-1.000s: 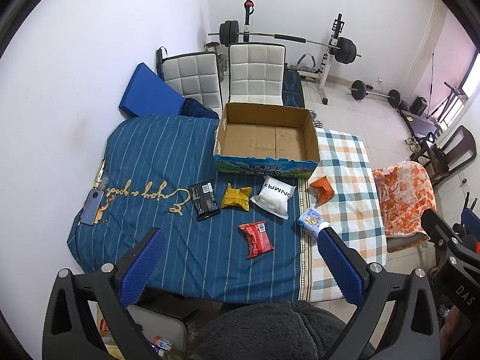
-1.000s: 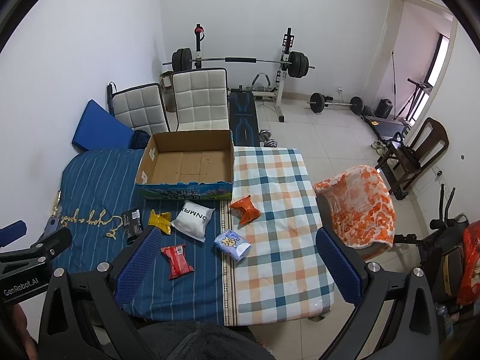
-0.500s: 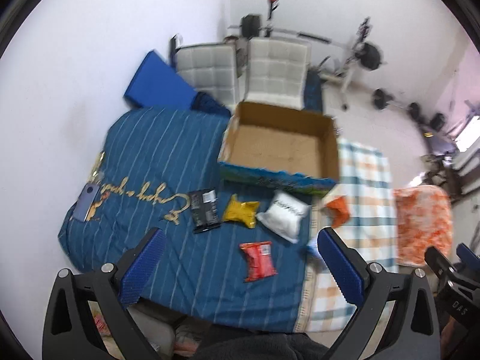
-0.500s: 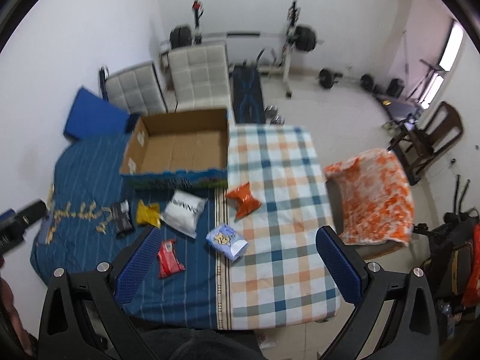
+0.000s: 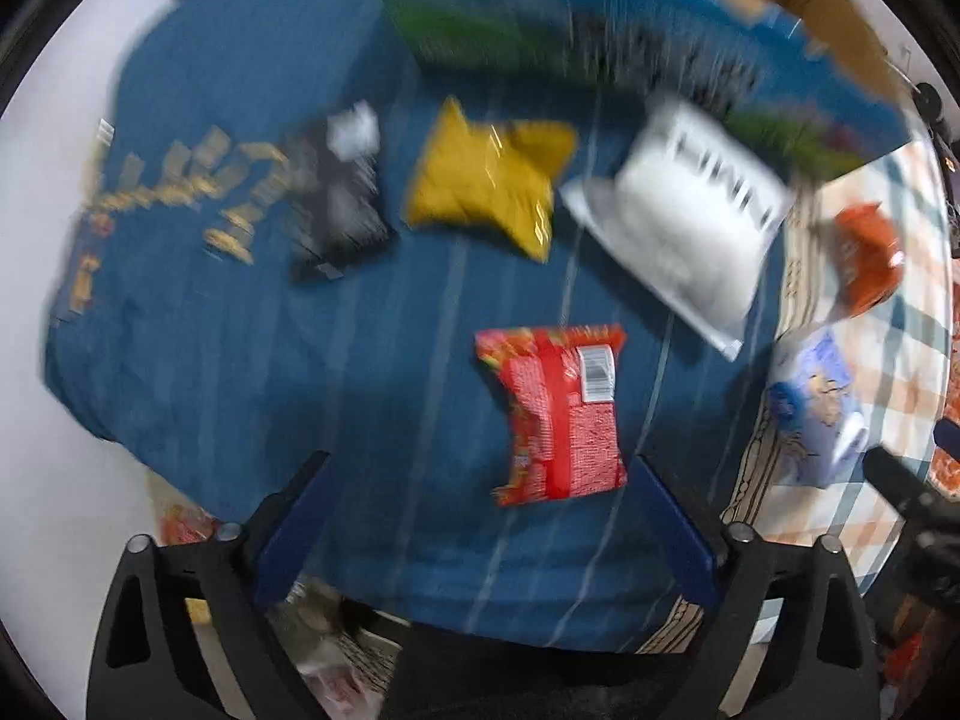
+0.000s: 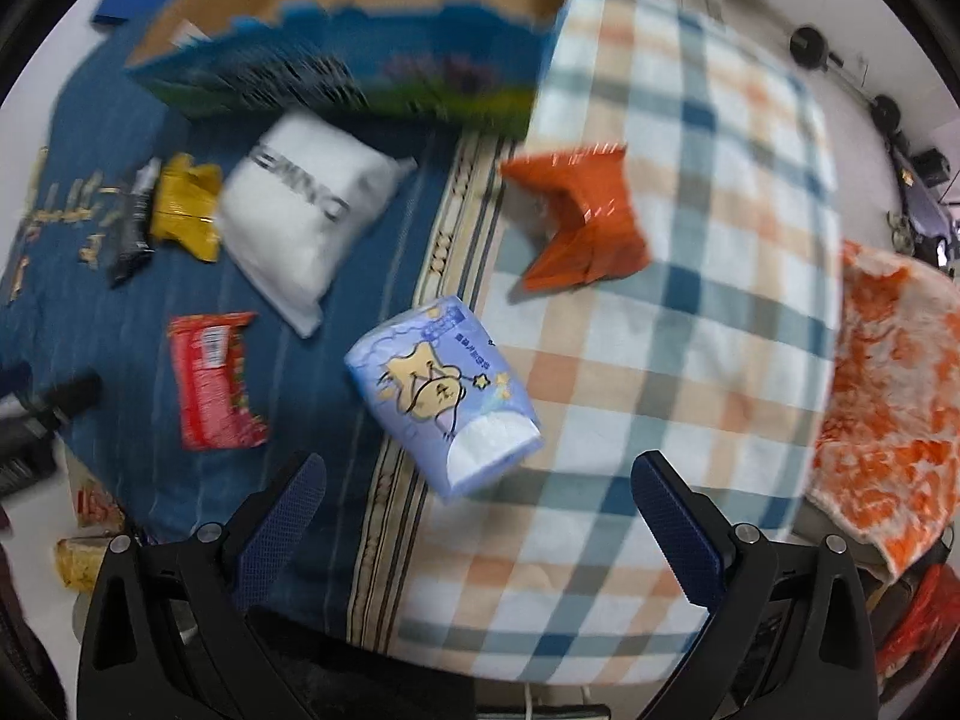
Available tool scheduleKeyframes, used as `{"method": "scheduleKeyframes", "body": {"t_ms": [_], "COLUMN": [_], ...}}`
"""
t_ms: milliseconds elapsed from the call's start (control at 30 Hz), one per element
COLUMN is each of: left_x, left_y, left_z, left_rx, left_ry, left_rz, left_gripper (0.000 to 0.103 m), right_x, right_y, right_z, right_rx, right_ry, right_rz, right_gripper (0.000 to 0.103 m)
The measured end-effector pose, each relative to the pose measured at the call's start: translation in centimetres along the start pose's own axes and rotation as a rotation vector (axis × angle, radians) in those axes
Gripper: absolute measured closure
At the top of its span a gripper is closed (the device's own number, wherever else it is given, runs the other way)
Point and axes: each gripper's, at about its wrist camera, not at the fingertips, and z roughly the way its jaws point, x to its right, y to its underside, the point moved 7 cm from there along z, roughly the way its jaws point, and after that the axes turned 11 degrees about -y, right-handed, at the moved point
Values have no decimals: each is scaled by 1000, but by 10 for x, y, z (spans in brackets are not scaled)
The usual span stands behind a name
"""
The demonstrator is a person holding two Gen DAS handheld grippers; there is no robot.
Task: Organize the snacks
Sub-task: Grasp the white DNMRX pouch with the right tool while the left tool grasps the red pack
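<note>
Several snack packs lie on a cloth-covered table in front of an open cardboard box (image 6: 384,18). In the left wrist view my left gripper (image 5: 480,516) is open just short of a red pack (image 5: 558,414); behind it lie a black pack (image 5: 336,204), a yellow pack (image 5: 486,180) and a white bag (image 5: 684,222). In the right wrist view my right gripper (image 6: 477,516) is open above a light blue pack (image 6: 444,390), with an orange pack (image 6: 582,222) beyond it. The red pack (image 6: 210,378) lies to its left.
A blue striped cloth (image 5: 240,360) covers the left part of the table and a checked cloth (image 6: 690,240) the right part. An orange patterned cover (image 6: 894,372) lies beyond the table's right edge. Packets (image 6: 84,546) lie below the table's near left edge.
Both grippers have dropped fast toward the table, so the snacks and box now fill the views. The left one is now close to the red pack, the right one close to the blue pack.
</note>
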Motion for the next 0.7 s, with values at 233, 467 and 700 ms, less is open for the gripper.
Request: {"method": "scheduleKeyframes", "body": {"t_ms": [233, 467, 700], "left_x": [36, 40, 4], "left_y": [-1, -2, -16], "left_z": [74, 66, 40], "left_rx": [-133, -36, 41], "left_ry": [36, -61, -116], "left_rz": [-3, 28, -9], "left_gripper": [26, 59, 62], "right_x": [10, 11, -9], "right_y": [-23, -17, -36], "right_z": [41, 54, 57], "right_rx": [-19, -41, 21], "right_ry": [-106, -129, -246], "right_rz": [156, 211, 362], "right_gripper": [0, 0, 0]}}
